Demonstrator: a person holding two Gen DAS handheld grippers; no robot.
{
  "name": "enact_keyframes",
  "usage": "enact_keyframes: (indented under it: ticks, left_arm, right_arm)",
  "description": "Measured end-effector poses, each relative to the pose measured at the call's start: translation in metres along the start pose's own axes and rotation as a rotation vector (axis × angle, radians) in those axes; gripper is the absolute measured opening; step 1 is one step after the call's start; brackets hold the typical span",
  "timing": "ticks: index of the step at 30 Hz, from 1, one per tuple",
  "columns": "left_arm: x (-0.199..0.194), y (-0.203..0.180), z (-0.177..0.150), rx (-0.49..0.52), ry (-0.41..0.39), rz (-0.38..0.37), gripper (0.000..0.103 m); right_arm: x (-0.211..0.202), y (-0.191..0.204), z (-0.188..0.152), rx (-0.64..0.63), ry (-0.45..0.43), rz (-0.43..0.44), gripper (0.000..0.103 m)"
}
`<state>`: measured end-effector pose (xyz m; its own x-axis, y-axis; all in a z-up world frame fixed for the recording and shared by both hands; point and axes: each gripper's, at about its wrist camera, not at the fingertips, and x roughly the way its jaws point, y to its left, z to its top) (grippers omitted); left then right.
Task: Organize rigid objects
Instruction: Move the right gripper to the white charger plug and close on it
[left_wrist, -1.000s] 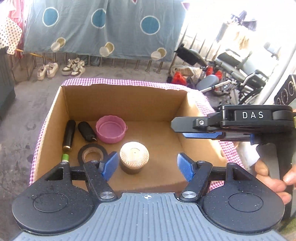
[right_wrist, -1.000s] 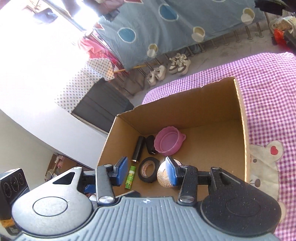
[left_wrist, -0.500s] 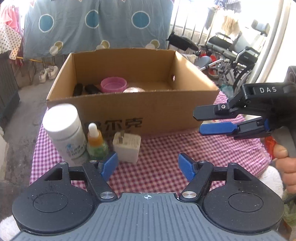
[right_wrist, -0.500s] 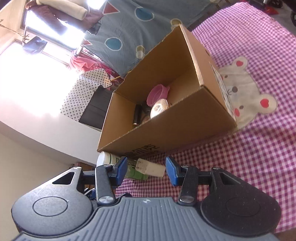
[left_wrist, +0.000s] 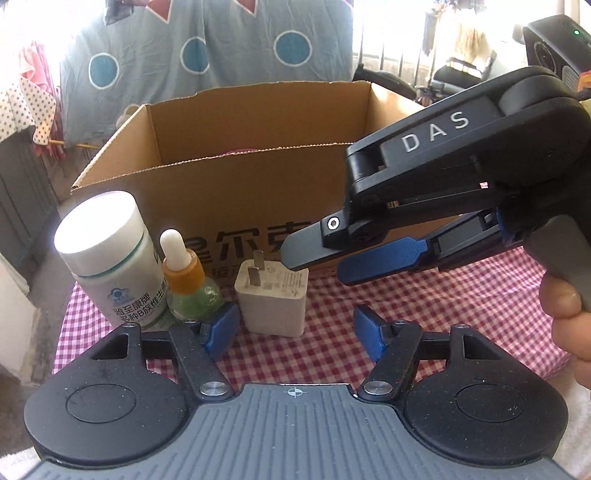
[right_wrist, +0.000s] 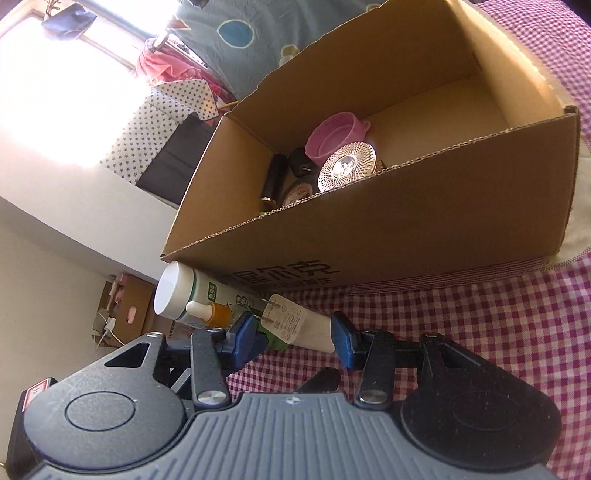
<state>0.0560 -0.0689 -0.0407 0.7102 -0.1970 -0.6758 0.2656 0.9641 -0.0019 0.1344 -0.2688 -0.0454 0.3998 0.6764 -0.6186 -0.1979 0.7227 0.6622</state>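
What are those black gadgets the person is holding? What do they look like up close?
Each is a hand-held tool of speckled black plastic. The left gripper has two round discs, a ribbed grey body and two black fingers tipped with blue pads. The right gripper looks the same, seen from the side, with "DAS" in white letters and a grey handle. No cables or sleeves show.

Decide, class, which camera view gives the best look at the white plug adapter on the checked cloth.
The left wrist view. There the white plug adapter stands fully in sight, prongs up, its printed face readable, beside the dropper bottle. In the right wrist view it appears tilted and smaller, its base partly hidden behind the right hand-held gripper.
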Motion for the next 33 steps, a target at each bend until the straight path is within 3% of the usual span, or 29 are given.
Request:
enact_keyframes:
  ticks: [9, 23, 27, 33]
  left_arm:
    - [0.010, -0.011, -0.006, 0.056, -0.025, 0.055, 0.069]
    - [0.002, -0.030, -0.009, 0.085, -0.021, -0.064, 0.070]
    - [-0.001, -0.040, -0.013, 0.125, -0.032, -0.042, 0.069]
    - [0.006, -0.040, -0.007, 0.098, -0.012, -0.011, 0.070]
  right_arm:
    - [0.014, -0.007, 0.001, 0.022, 0.036, -0.008, 0.042]
    - [-0.009, -0.029, -0.005, 0.075, 0.015, -0.017, 0.039]
    - [-0.024, -0.044, -0.009, 0.121, -0.014, -0.017, 0.039]
    - [-0.030, -0.051, -0.008, 0.158, -0.042, 0.006, 0.040]
